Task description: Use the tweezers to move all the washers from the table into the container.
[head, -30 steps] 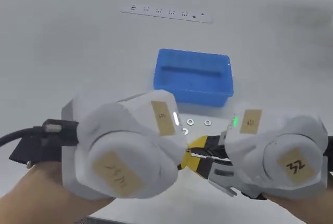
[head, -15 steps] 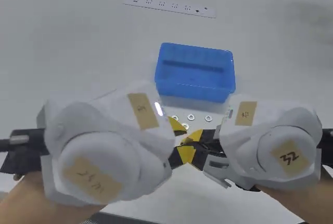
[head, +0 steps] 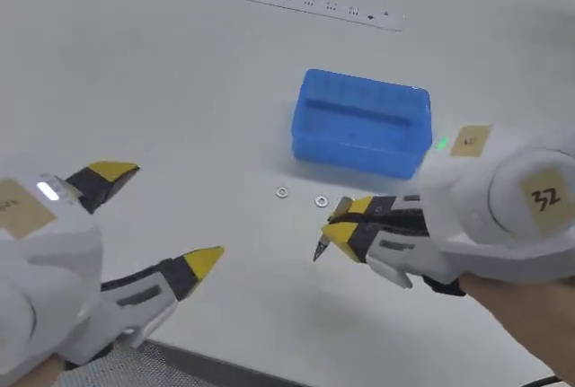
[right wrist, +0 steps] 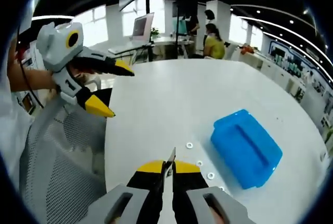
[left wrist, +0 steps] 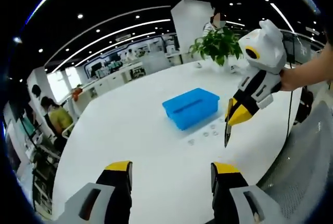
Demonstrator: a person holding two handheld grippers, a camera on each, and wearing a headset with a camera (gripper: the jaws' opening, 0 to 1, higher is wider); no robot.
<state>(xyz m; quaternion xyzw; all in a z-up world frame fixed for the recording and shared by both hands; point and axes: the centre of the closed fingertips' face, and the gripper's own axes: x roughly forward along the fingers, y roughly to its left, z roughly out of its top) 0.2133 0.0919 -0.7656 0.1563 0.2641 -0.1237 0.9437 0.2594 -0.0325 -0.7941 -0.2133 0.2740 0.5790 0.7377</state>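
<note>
So far nothing looks moved: several washers (head: 282,192) lie on the table (head: 180,91) on the near side of the blue container (head: 361,131), which looks empty. My right gripper (head: 346,221) is clamped on the tweezers (head: 319,249), tips pointing left, near the washers. My left gripper (head: 162,216) hangs wide open, well apart at near left.

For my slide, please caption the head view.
Right tongs, shut on tweezers, near washers beside blue container; left tongs open.

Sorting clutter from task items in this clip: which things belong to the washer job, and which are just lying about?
Job: tweezers, held in the right gripper; washers; blue container.
Lying about: power strip; potted plant.
</note>
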